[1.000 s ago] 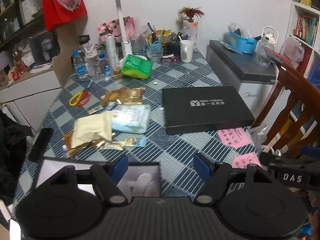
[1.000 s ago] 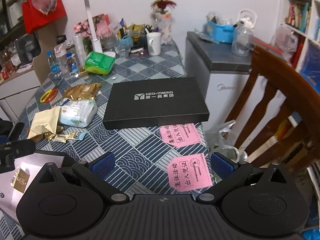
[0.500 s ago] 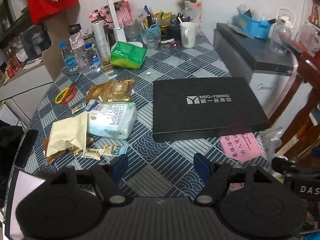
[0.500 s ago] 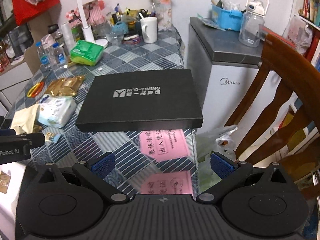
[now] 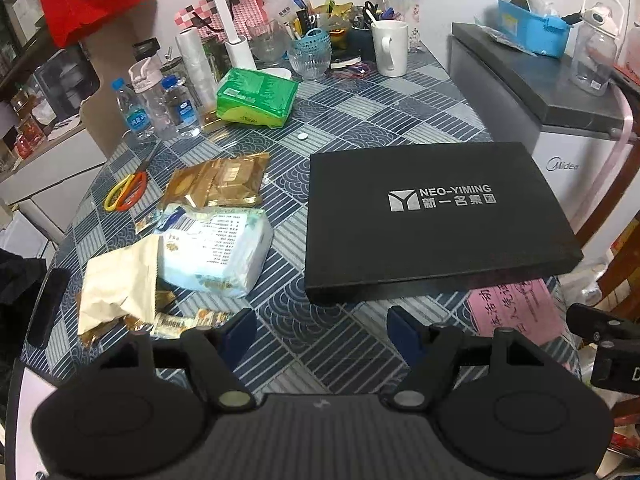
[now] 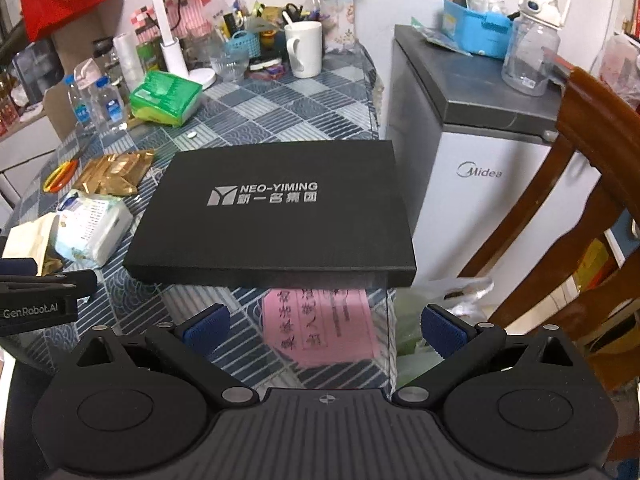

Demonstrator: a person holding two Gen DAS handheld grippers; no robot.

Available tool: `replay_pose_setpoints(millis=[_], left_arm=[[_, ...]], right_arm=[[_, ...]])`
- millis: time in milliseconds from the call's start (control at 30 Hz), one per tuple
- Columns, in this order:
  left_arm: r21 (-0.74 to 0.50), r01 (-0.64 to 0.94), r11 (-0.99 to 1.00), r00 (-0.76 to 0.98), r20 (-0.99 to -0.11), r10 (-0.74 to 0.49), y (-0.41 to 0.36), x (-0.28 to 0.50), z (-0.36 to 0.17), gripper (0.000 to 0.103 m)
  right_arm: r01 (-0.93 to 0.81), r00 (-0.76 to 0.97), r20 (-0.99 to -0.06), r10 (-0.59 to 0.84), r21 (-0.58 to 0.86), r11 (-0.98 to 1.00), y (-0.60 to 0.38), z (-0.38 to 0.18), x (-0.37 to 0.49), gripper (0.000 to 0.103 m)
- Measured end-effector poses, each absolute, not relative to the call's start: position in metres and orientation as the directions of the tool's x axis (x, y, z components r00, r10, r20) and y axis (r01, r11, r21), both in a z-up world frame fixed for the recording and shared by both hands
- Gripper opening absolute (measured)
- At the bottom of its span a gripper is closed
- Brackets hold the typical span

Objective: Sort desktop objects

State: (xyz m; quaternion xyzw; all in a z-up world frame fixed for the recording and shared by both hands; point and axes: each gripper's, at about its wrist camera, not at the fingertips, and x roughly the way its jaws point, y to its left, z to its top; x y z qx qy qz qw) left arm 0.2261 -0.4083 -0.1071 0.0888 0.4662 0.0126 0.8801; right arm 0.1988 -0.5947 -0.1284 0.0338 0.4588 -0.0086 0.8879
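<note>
Here, both grippers hang over the near edge of a cluttered counter [image 5: 372,112], holding nothing. The left gripper [image 5: 320,328] has its blue pads spread apart above bare patterned cloth, and the right gripper [image 6: 324,330] is likewise spread wide above a pink paper slip [image 6: 320,324]. A flat black box [image 6: 276,208] lettered NEO-YIMING lies just beyond both, near the counter's right edge. To its left sit a white tissue pack [image 5: 216,252], gold foil packets [image 5: 218,180], and a green pack [image 5: 256,98] farther back.
</note>
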Motion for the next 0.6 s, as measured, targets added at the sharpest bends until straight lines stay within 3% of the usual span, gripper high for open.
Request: replay_pose_setpoints(millis=[600], left_arm=[[0.11, 0.036, 0.993, 0.533, -0.843, 0.074, -0.405, 0.312, -0.147, 0.086]], right_arm=[[0.044, 0.584, -0.812, -0.018, 0.009, 0.999, -0.623, -0.162, 0.286, 0.103]])
